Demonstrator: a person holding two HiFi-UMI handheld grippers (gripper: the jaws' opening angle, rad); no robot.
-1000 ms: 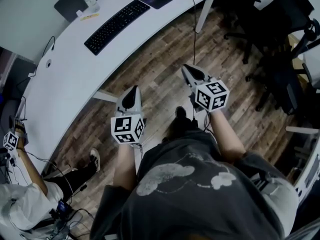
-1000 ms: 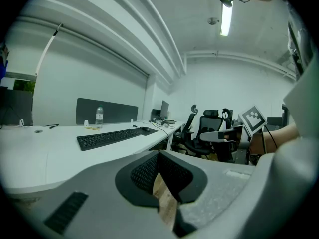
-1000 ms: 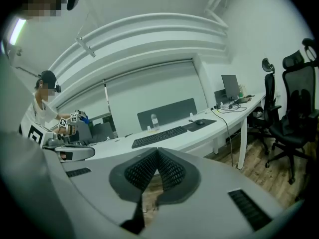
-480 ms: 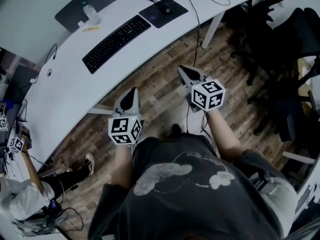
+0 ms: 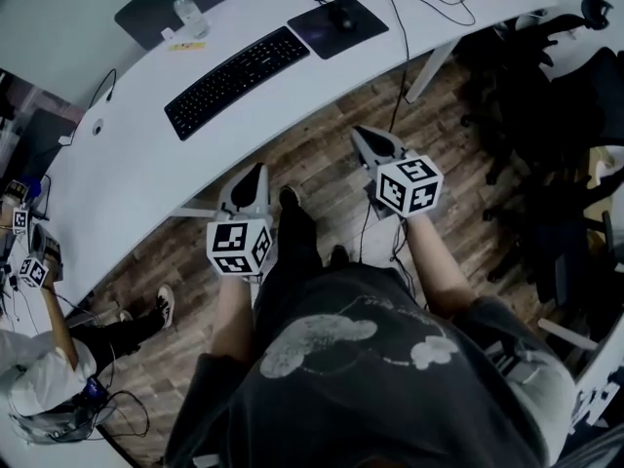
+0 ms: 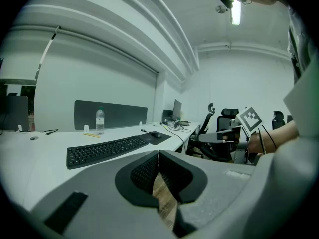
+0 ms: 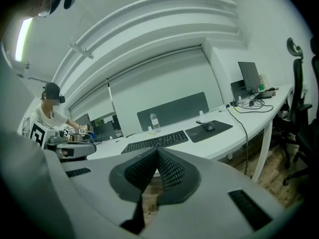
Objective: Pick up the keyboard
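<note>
The left gripper [image 5: 257, 170], a grey two-jaw claw carrying a white cube with black square markers, is hanging over the brown wood-plank floor [image 5: 322, 154] in front of the person's body. Its black ribbed pads are pressing together with nothing between them, as the left gripper view is showing. The right gripper [image 5: 360, 135], of the same make, is hovering at the person's right, also above the floor. Its jaws are likewise lying closed against each other and holding nothing. Both claws are pointing toward the long curved white desk [image 5: 127, 174] and tilting slightly downward, and both are sitting short of its near edge.

The flat black rectangular keyboard [image 5: 237, 81] is lying on the desk top, untouched and well apart from both claws, and running at a slant in the head view. Just beside its right end, a dark rectangular mouse pad [image 5: 356, 32] is lying flat with a small black mouse [image 5: 339, 16] resting on it. Behind the keyboard's left end, a clear plastic water bottle [image 5: 185, 10] is standing upright near a dark grey divider panel [image 5: 144, 16].

Black office chairs [image 5: 546, 86] are crowding the floor to the right of the desk. Another person in a white top [image 5: 44, 383] is showing at the lower left of the head view, by the desk's far end.
</note>
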